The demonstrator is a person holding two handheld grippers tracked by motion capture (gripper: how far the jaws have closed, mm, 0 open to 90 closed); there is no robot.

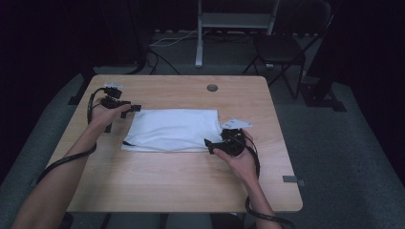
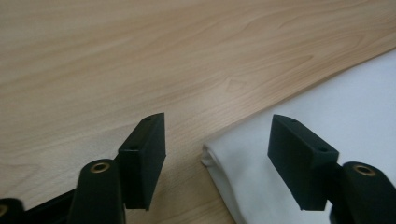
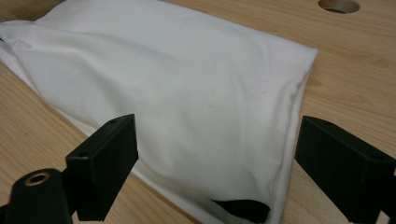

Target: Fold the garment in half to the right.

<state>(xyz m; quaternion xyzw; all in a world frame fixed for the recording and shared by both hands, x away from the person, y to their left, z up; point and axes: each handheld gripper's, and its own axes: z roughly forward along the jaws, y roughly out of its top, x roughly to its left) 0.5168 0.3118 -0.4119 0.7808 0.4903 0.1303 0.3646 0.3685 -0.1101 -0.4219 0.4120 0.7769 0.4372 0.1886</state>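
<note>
I have the white folded cloth lying flat near the middle of the table, its long edges running left to right in the high view. My left hand-held gripper sits at the cloth's far left corner; in the left gripper view its jaws stand apart with that folded corner between them, and neither pad presses on the fabric, so it is released (the corner lies nearer the right-hand pad). My right hand-held gripper is at the near right corner of the cloth. In the right gripper view its jaws are spread wide, one on each side of the cloth's end, with a dark patch showing at the hem just ahead of them; it looks like a label or collar lining, though I cannot tell which from this angle. That gripper is released too, nothing pinched. A round cable hole sits in the table beyond the cloth, well apart from it.
</note>
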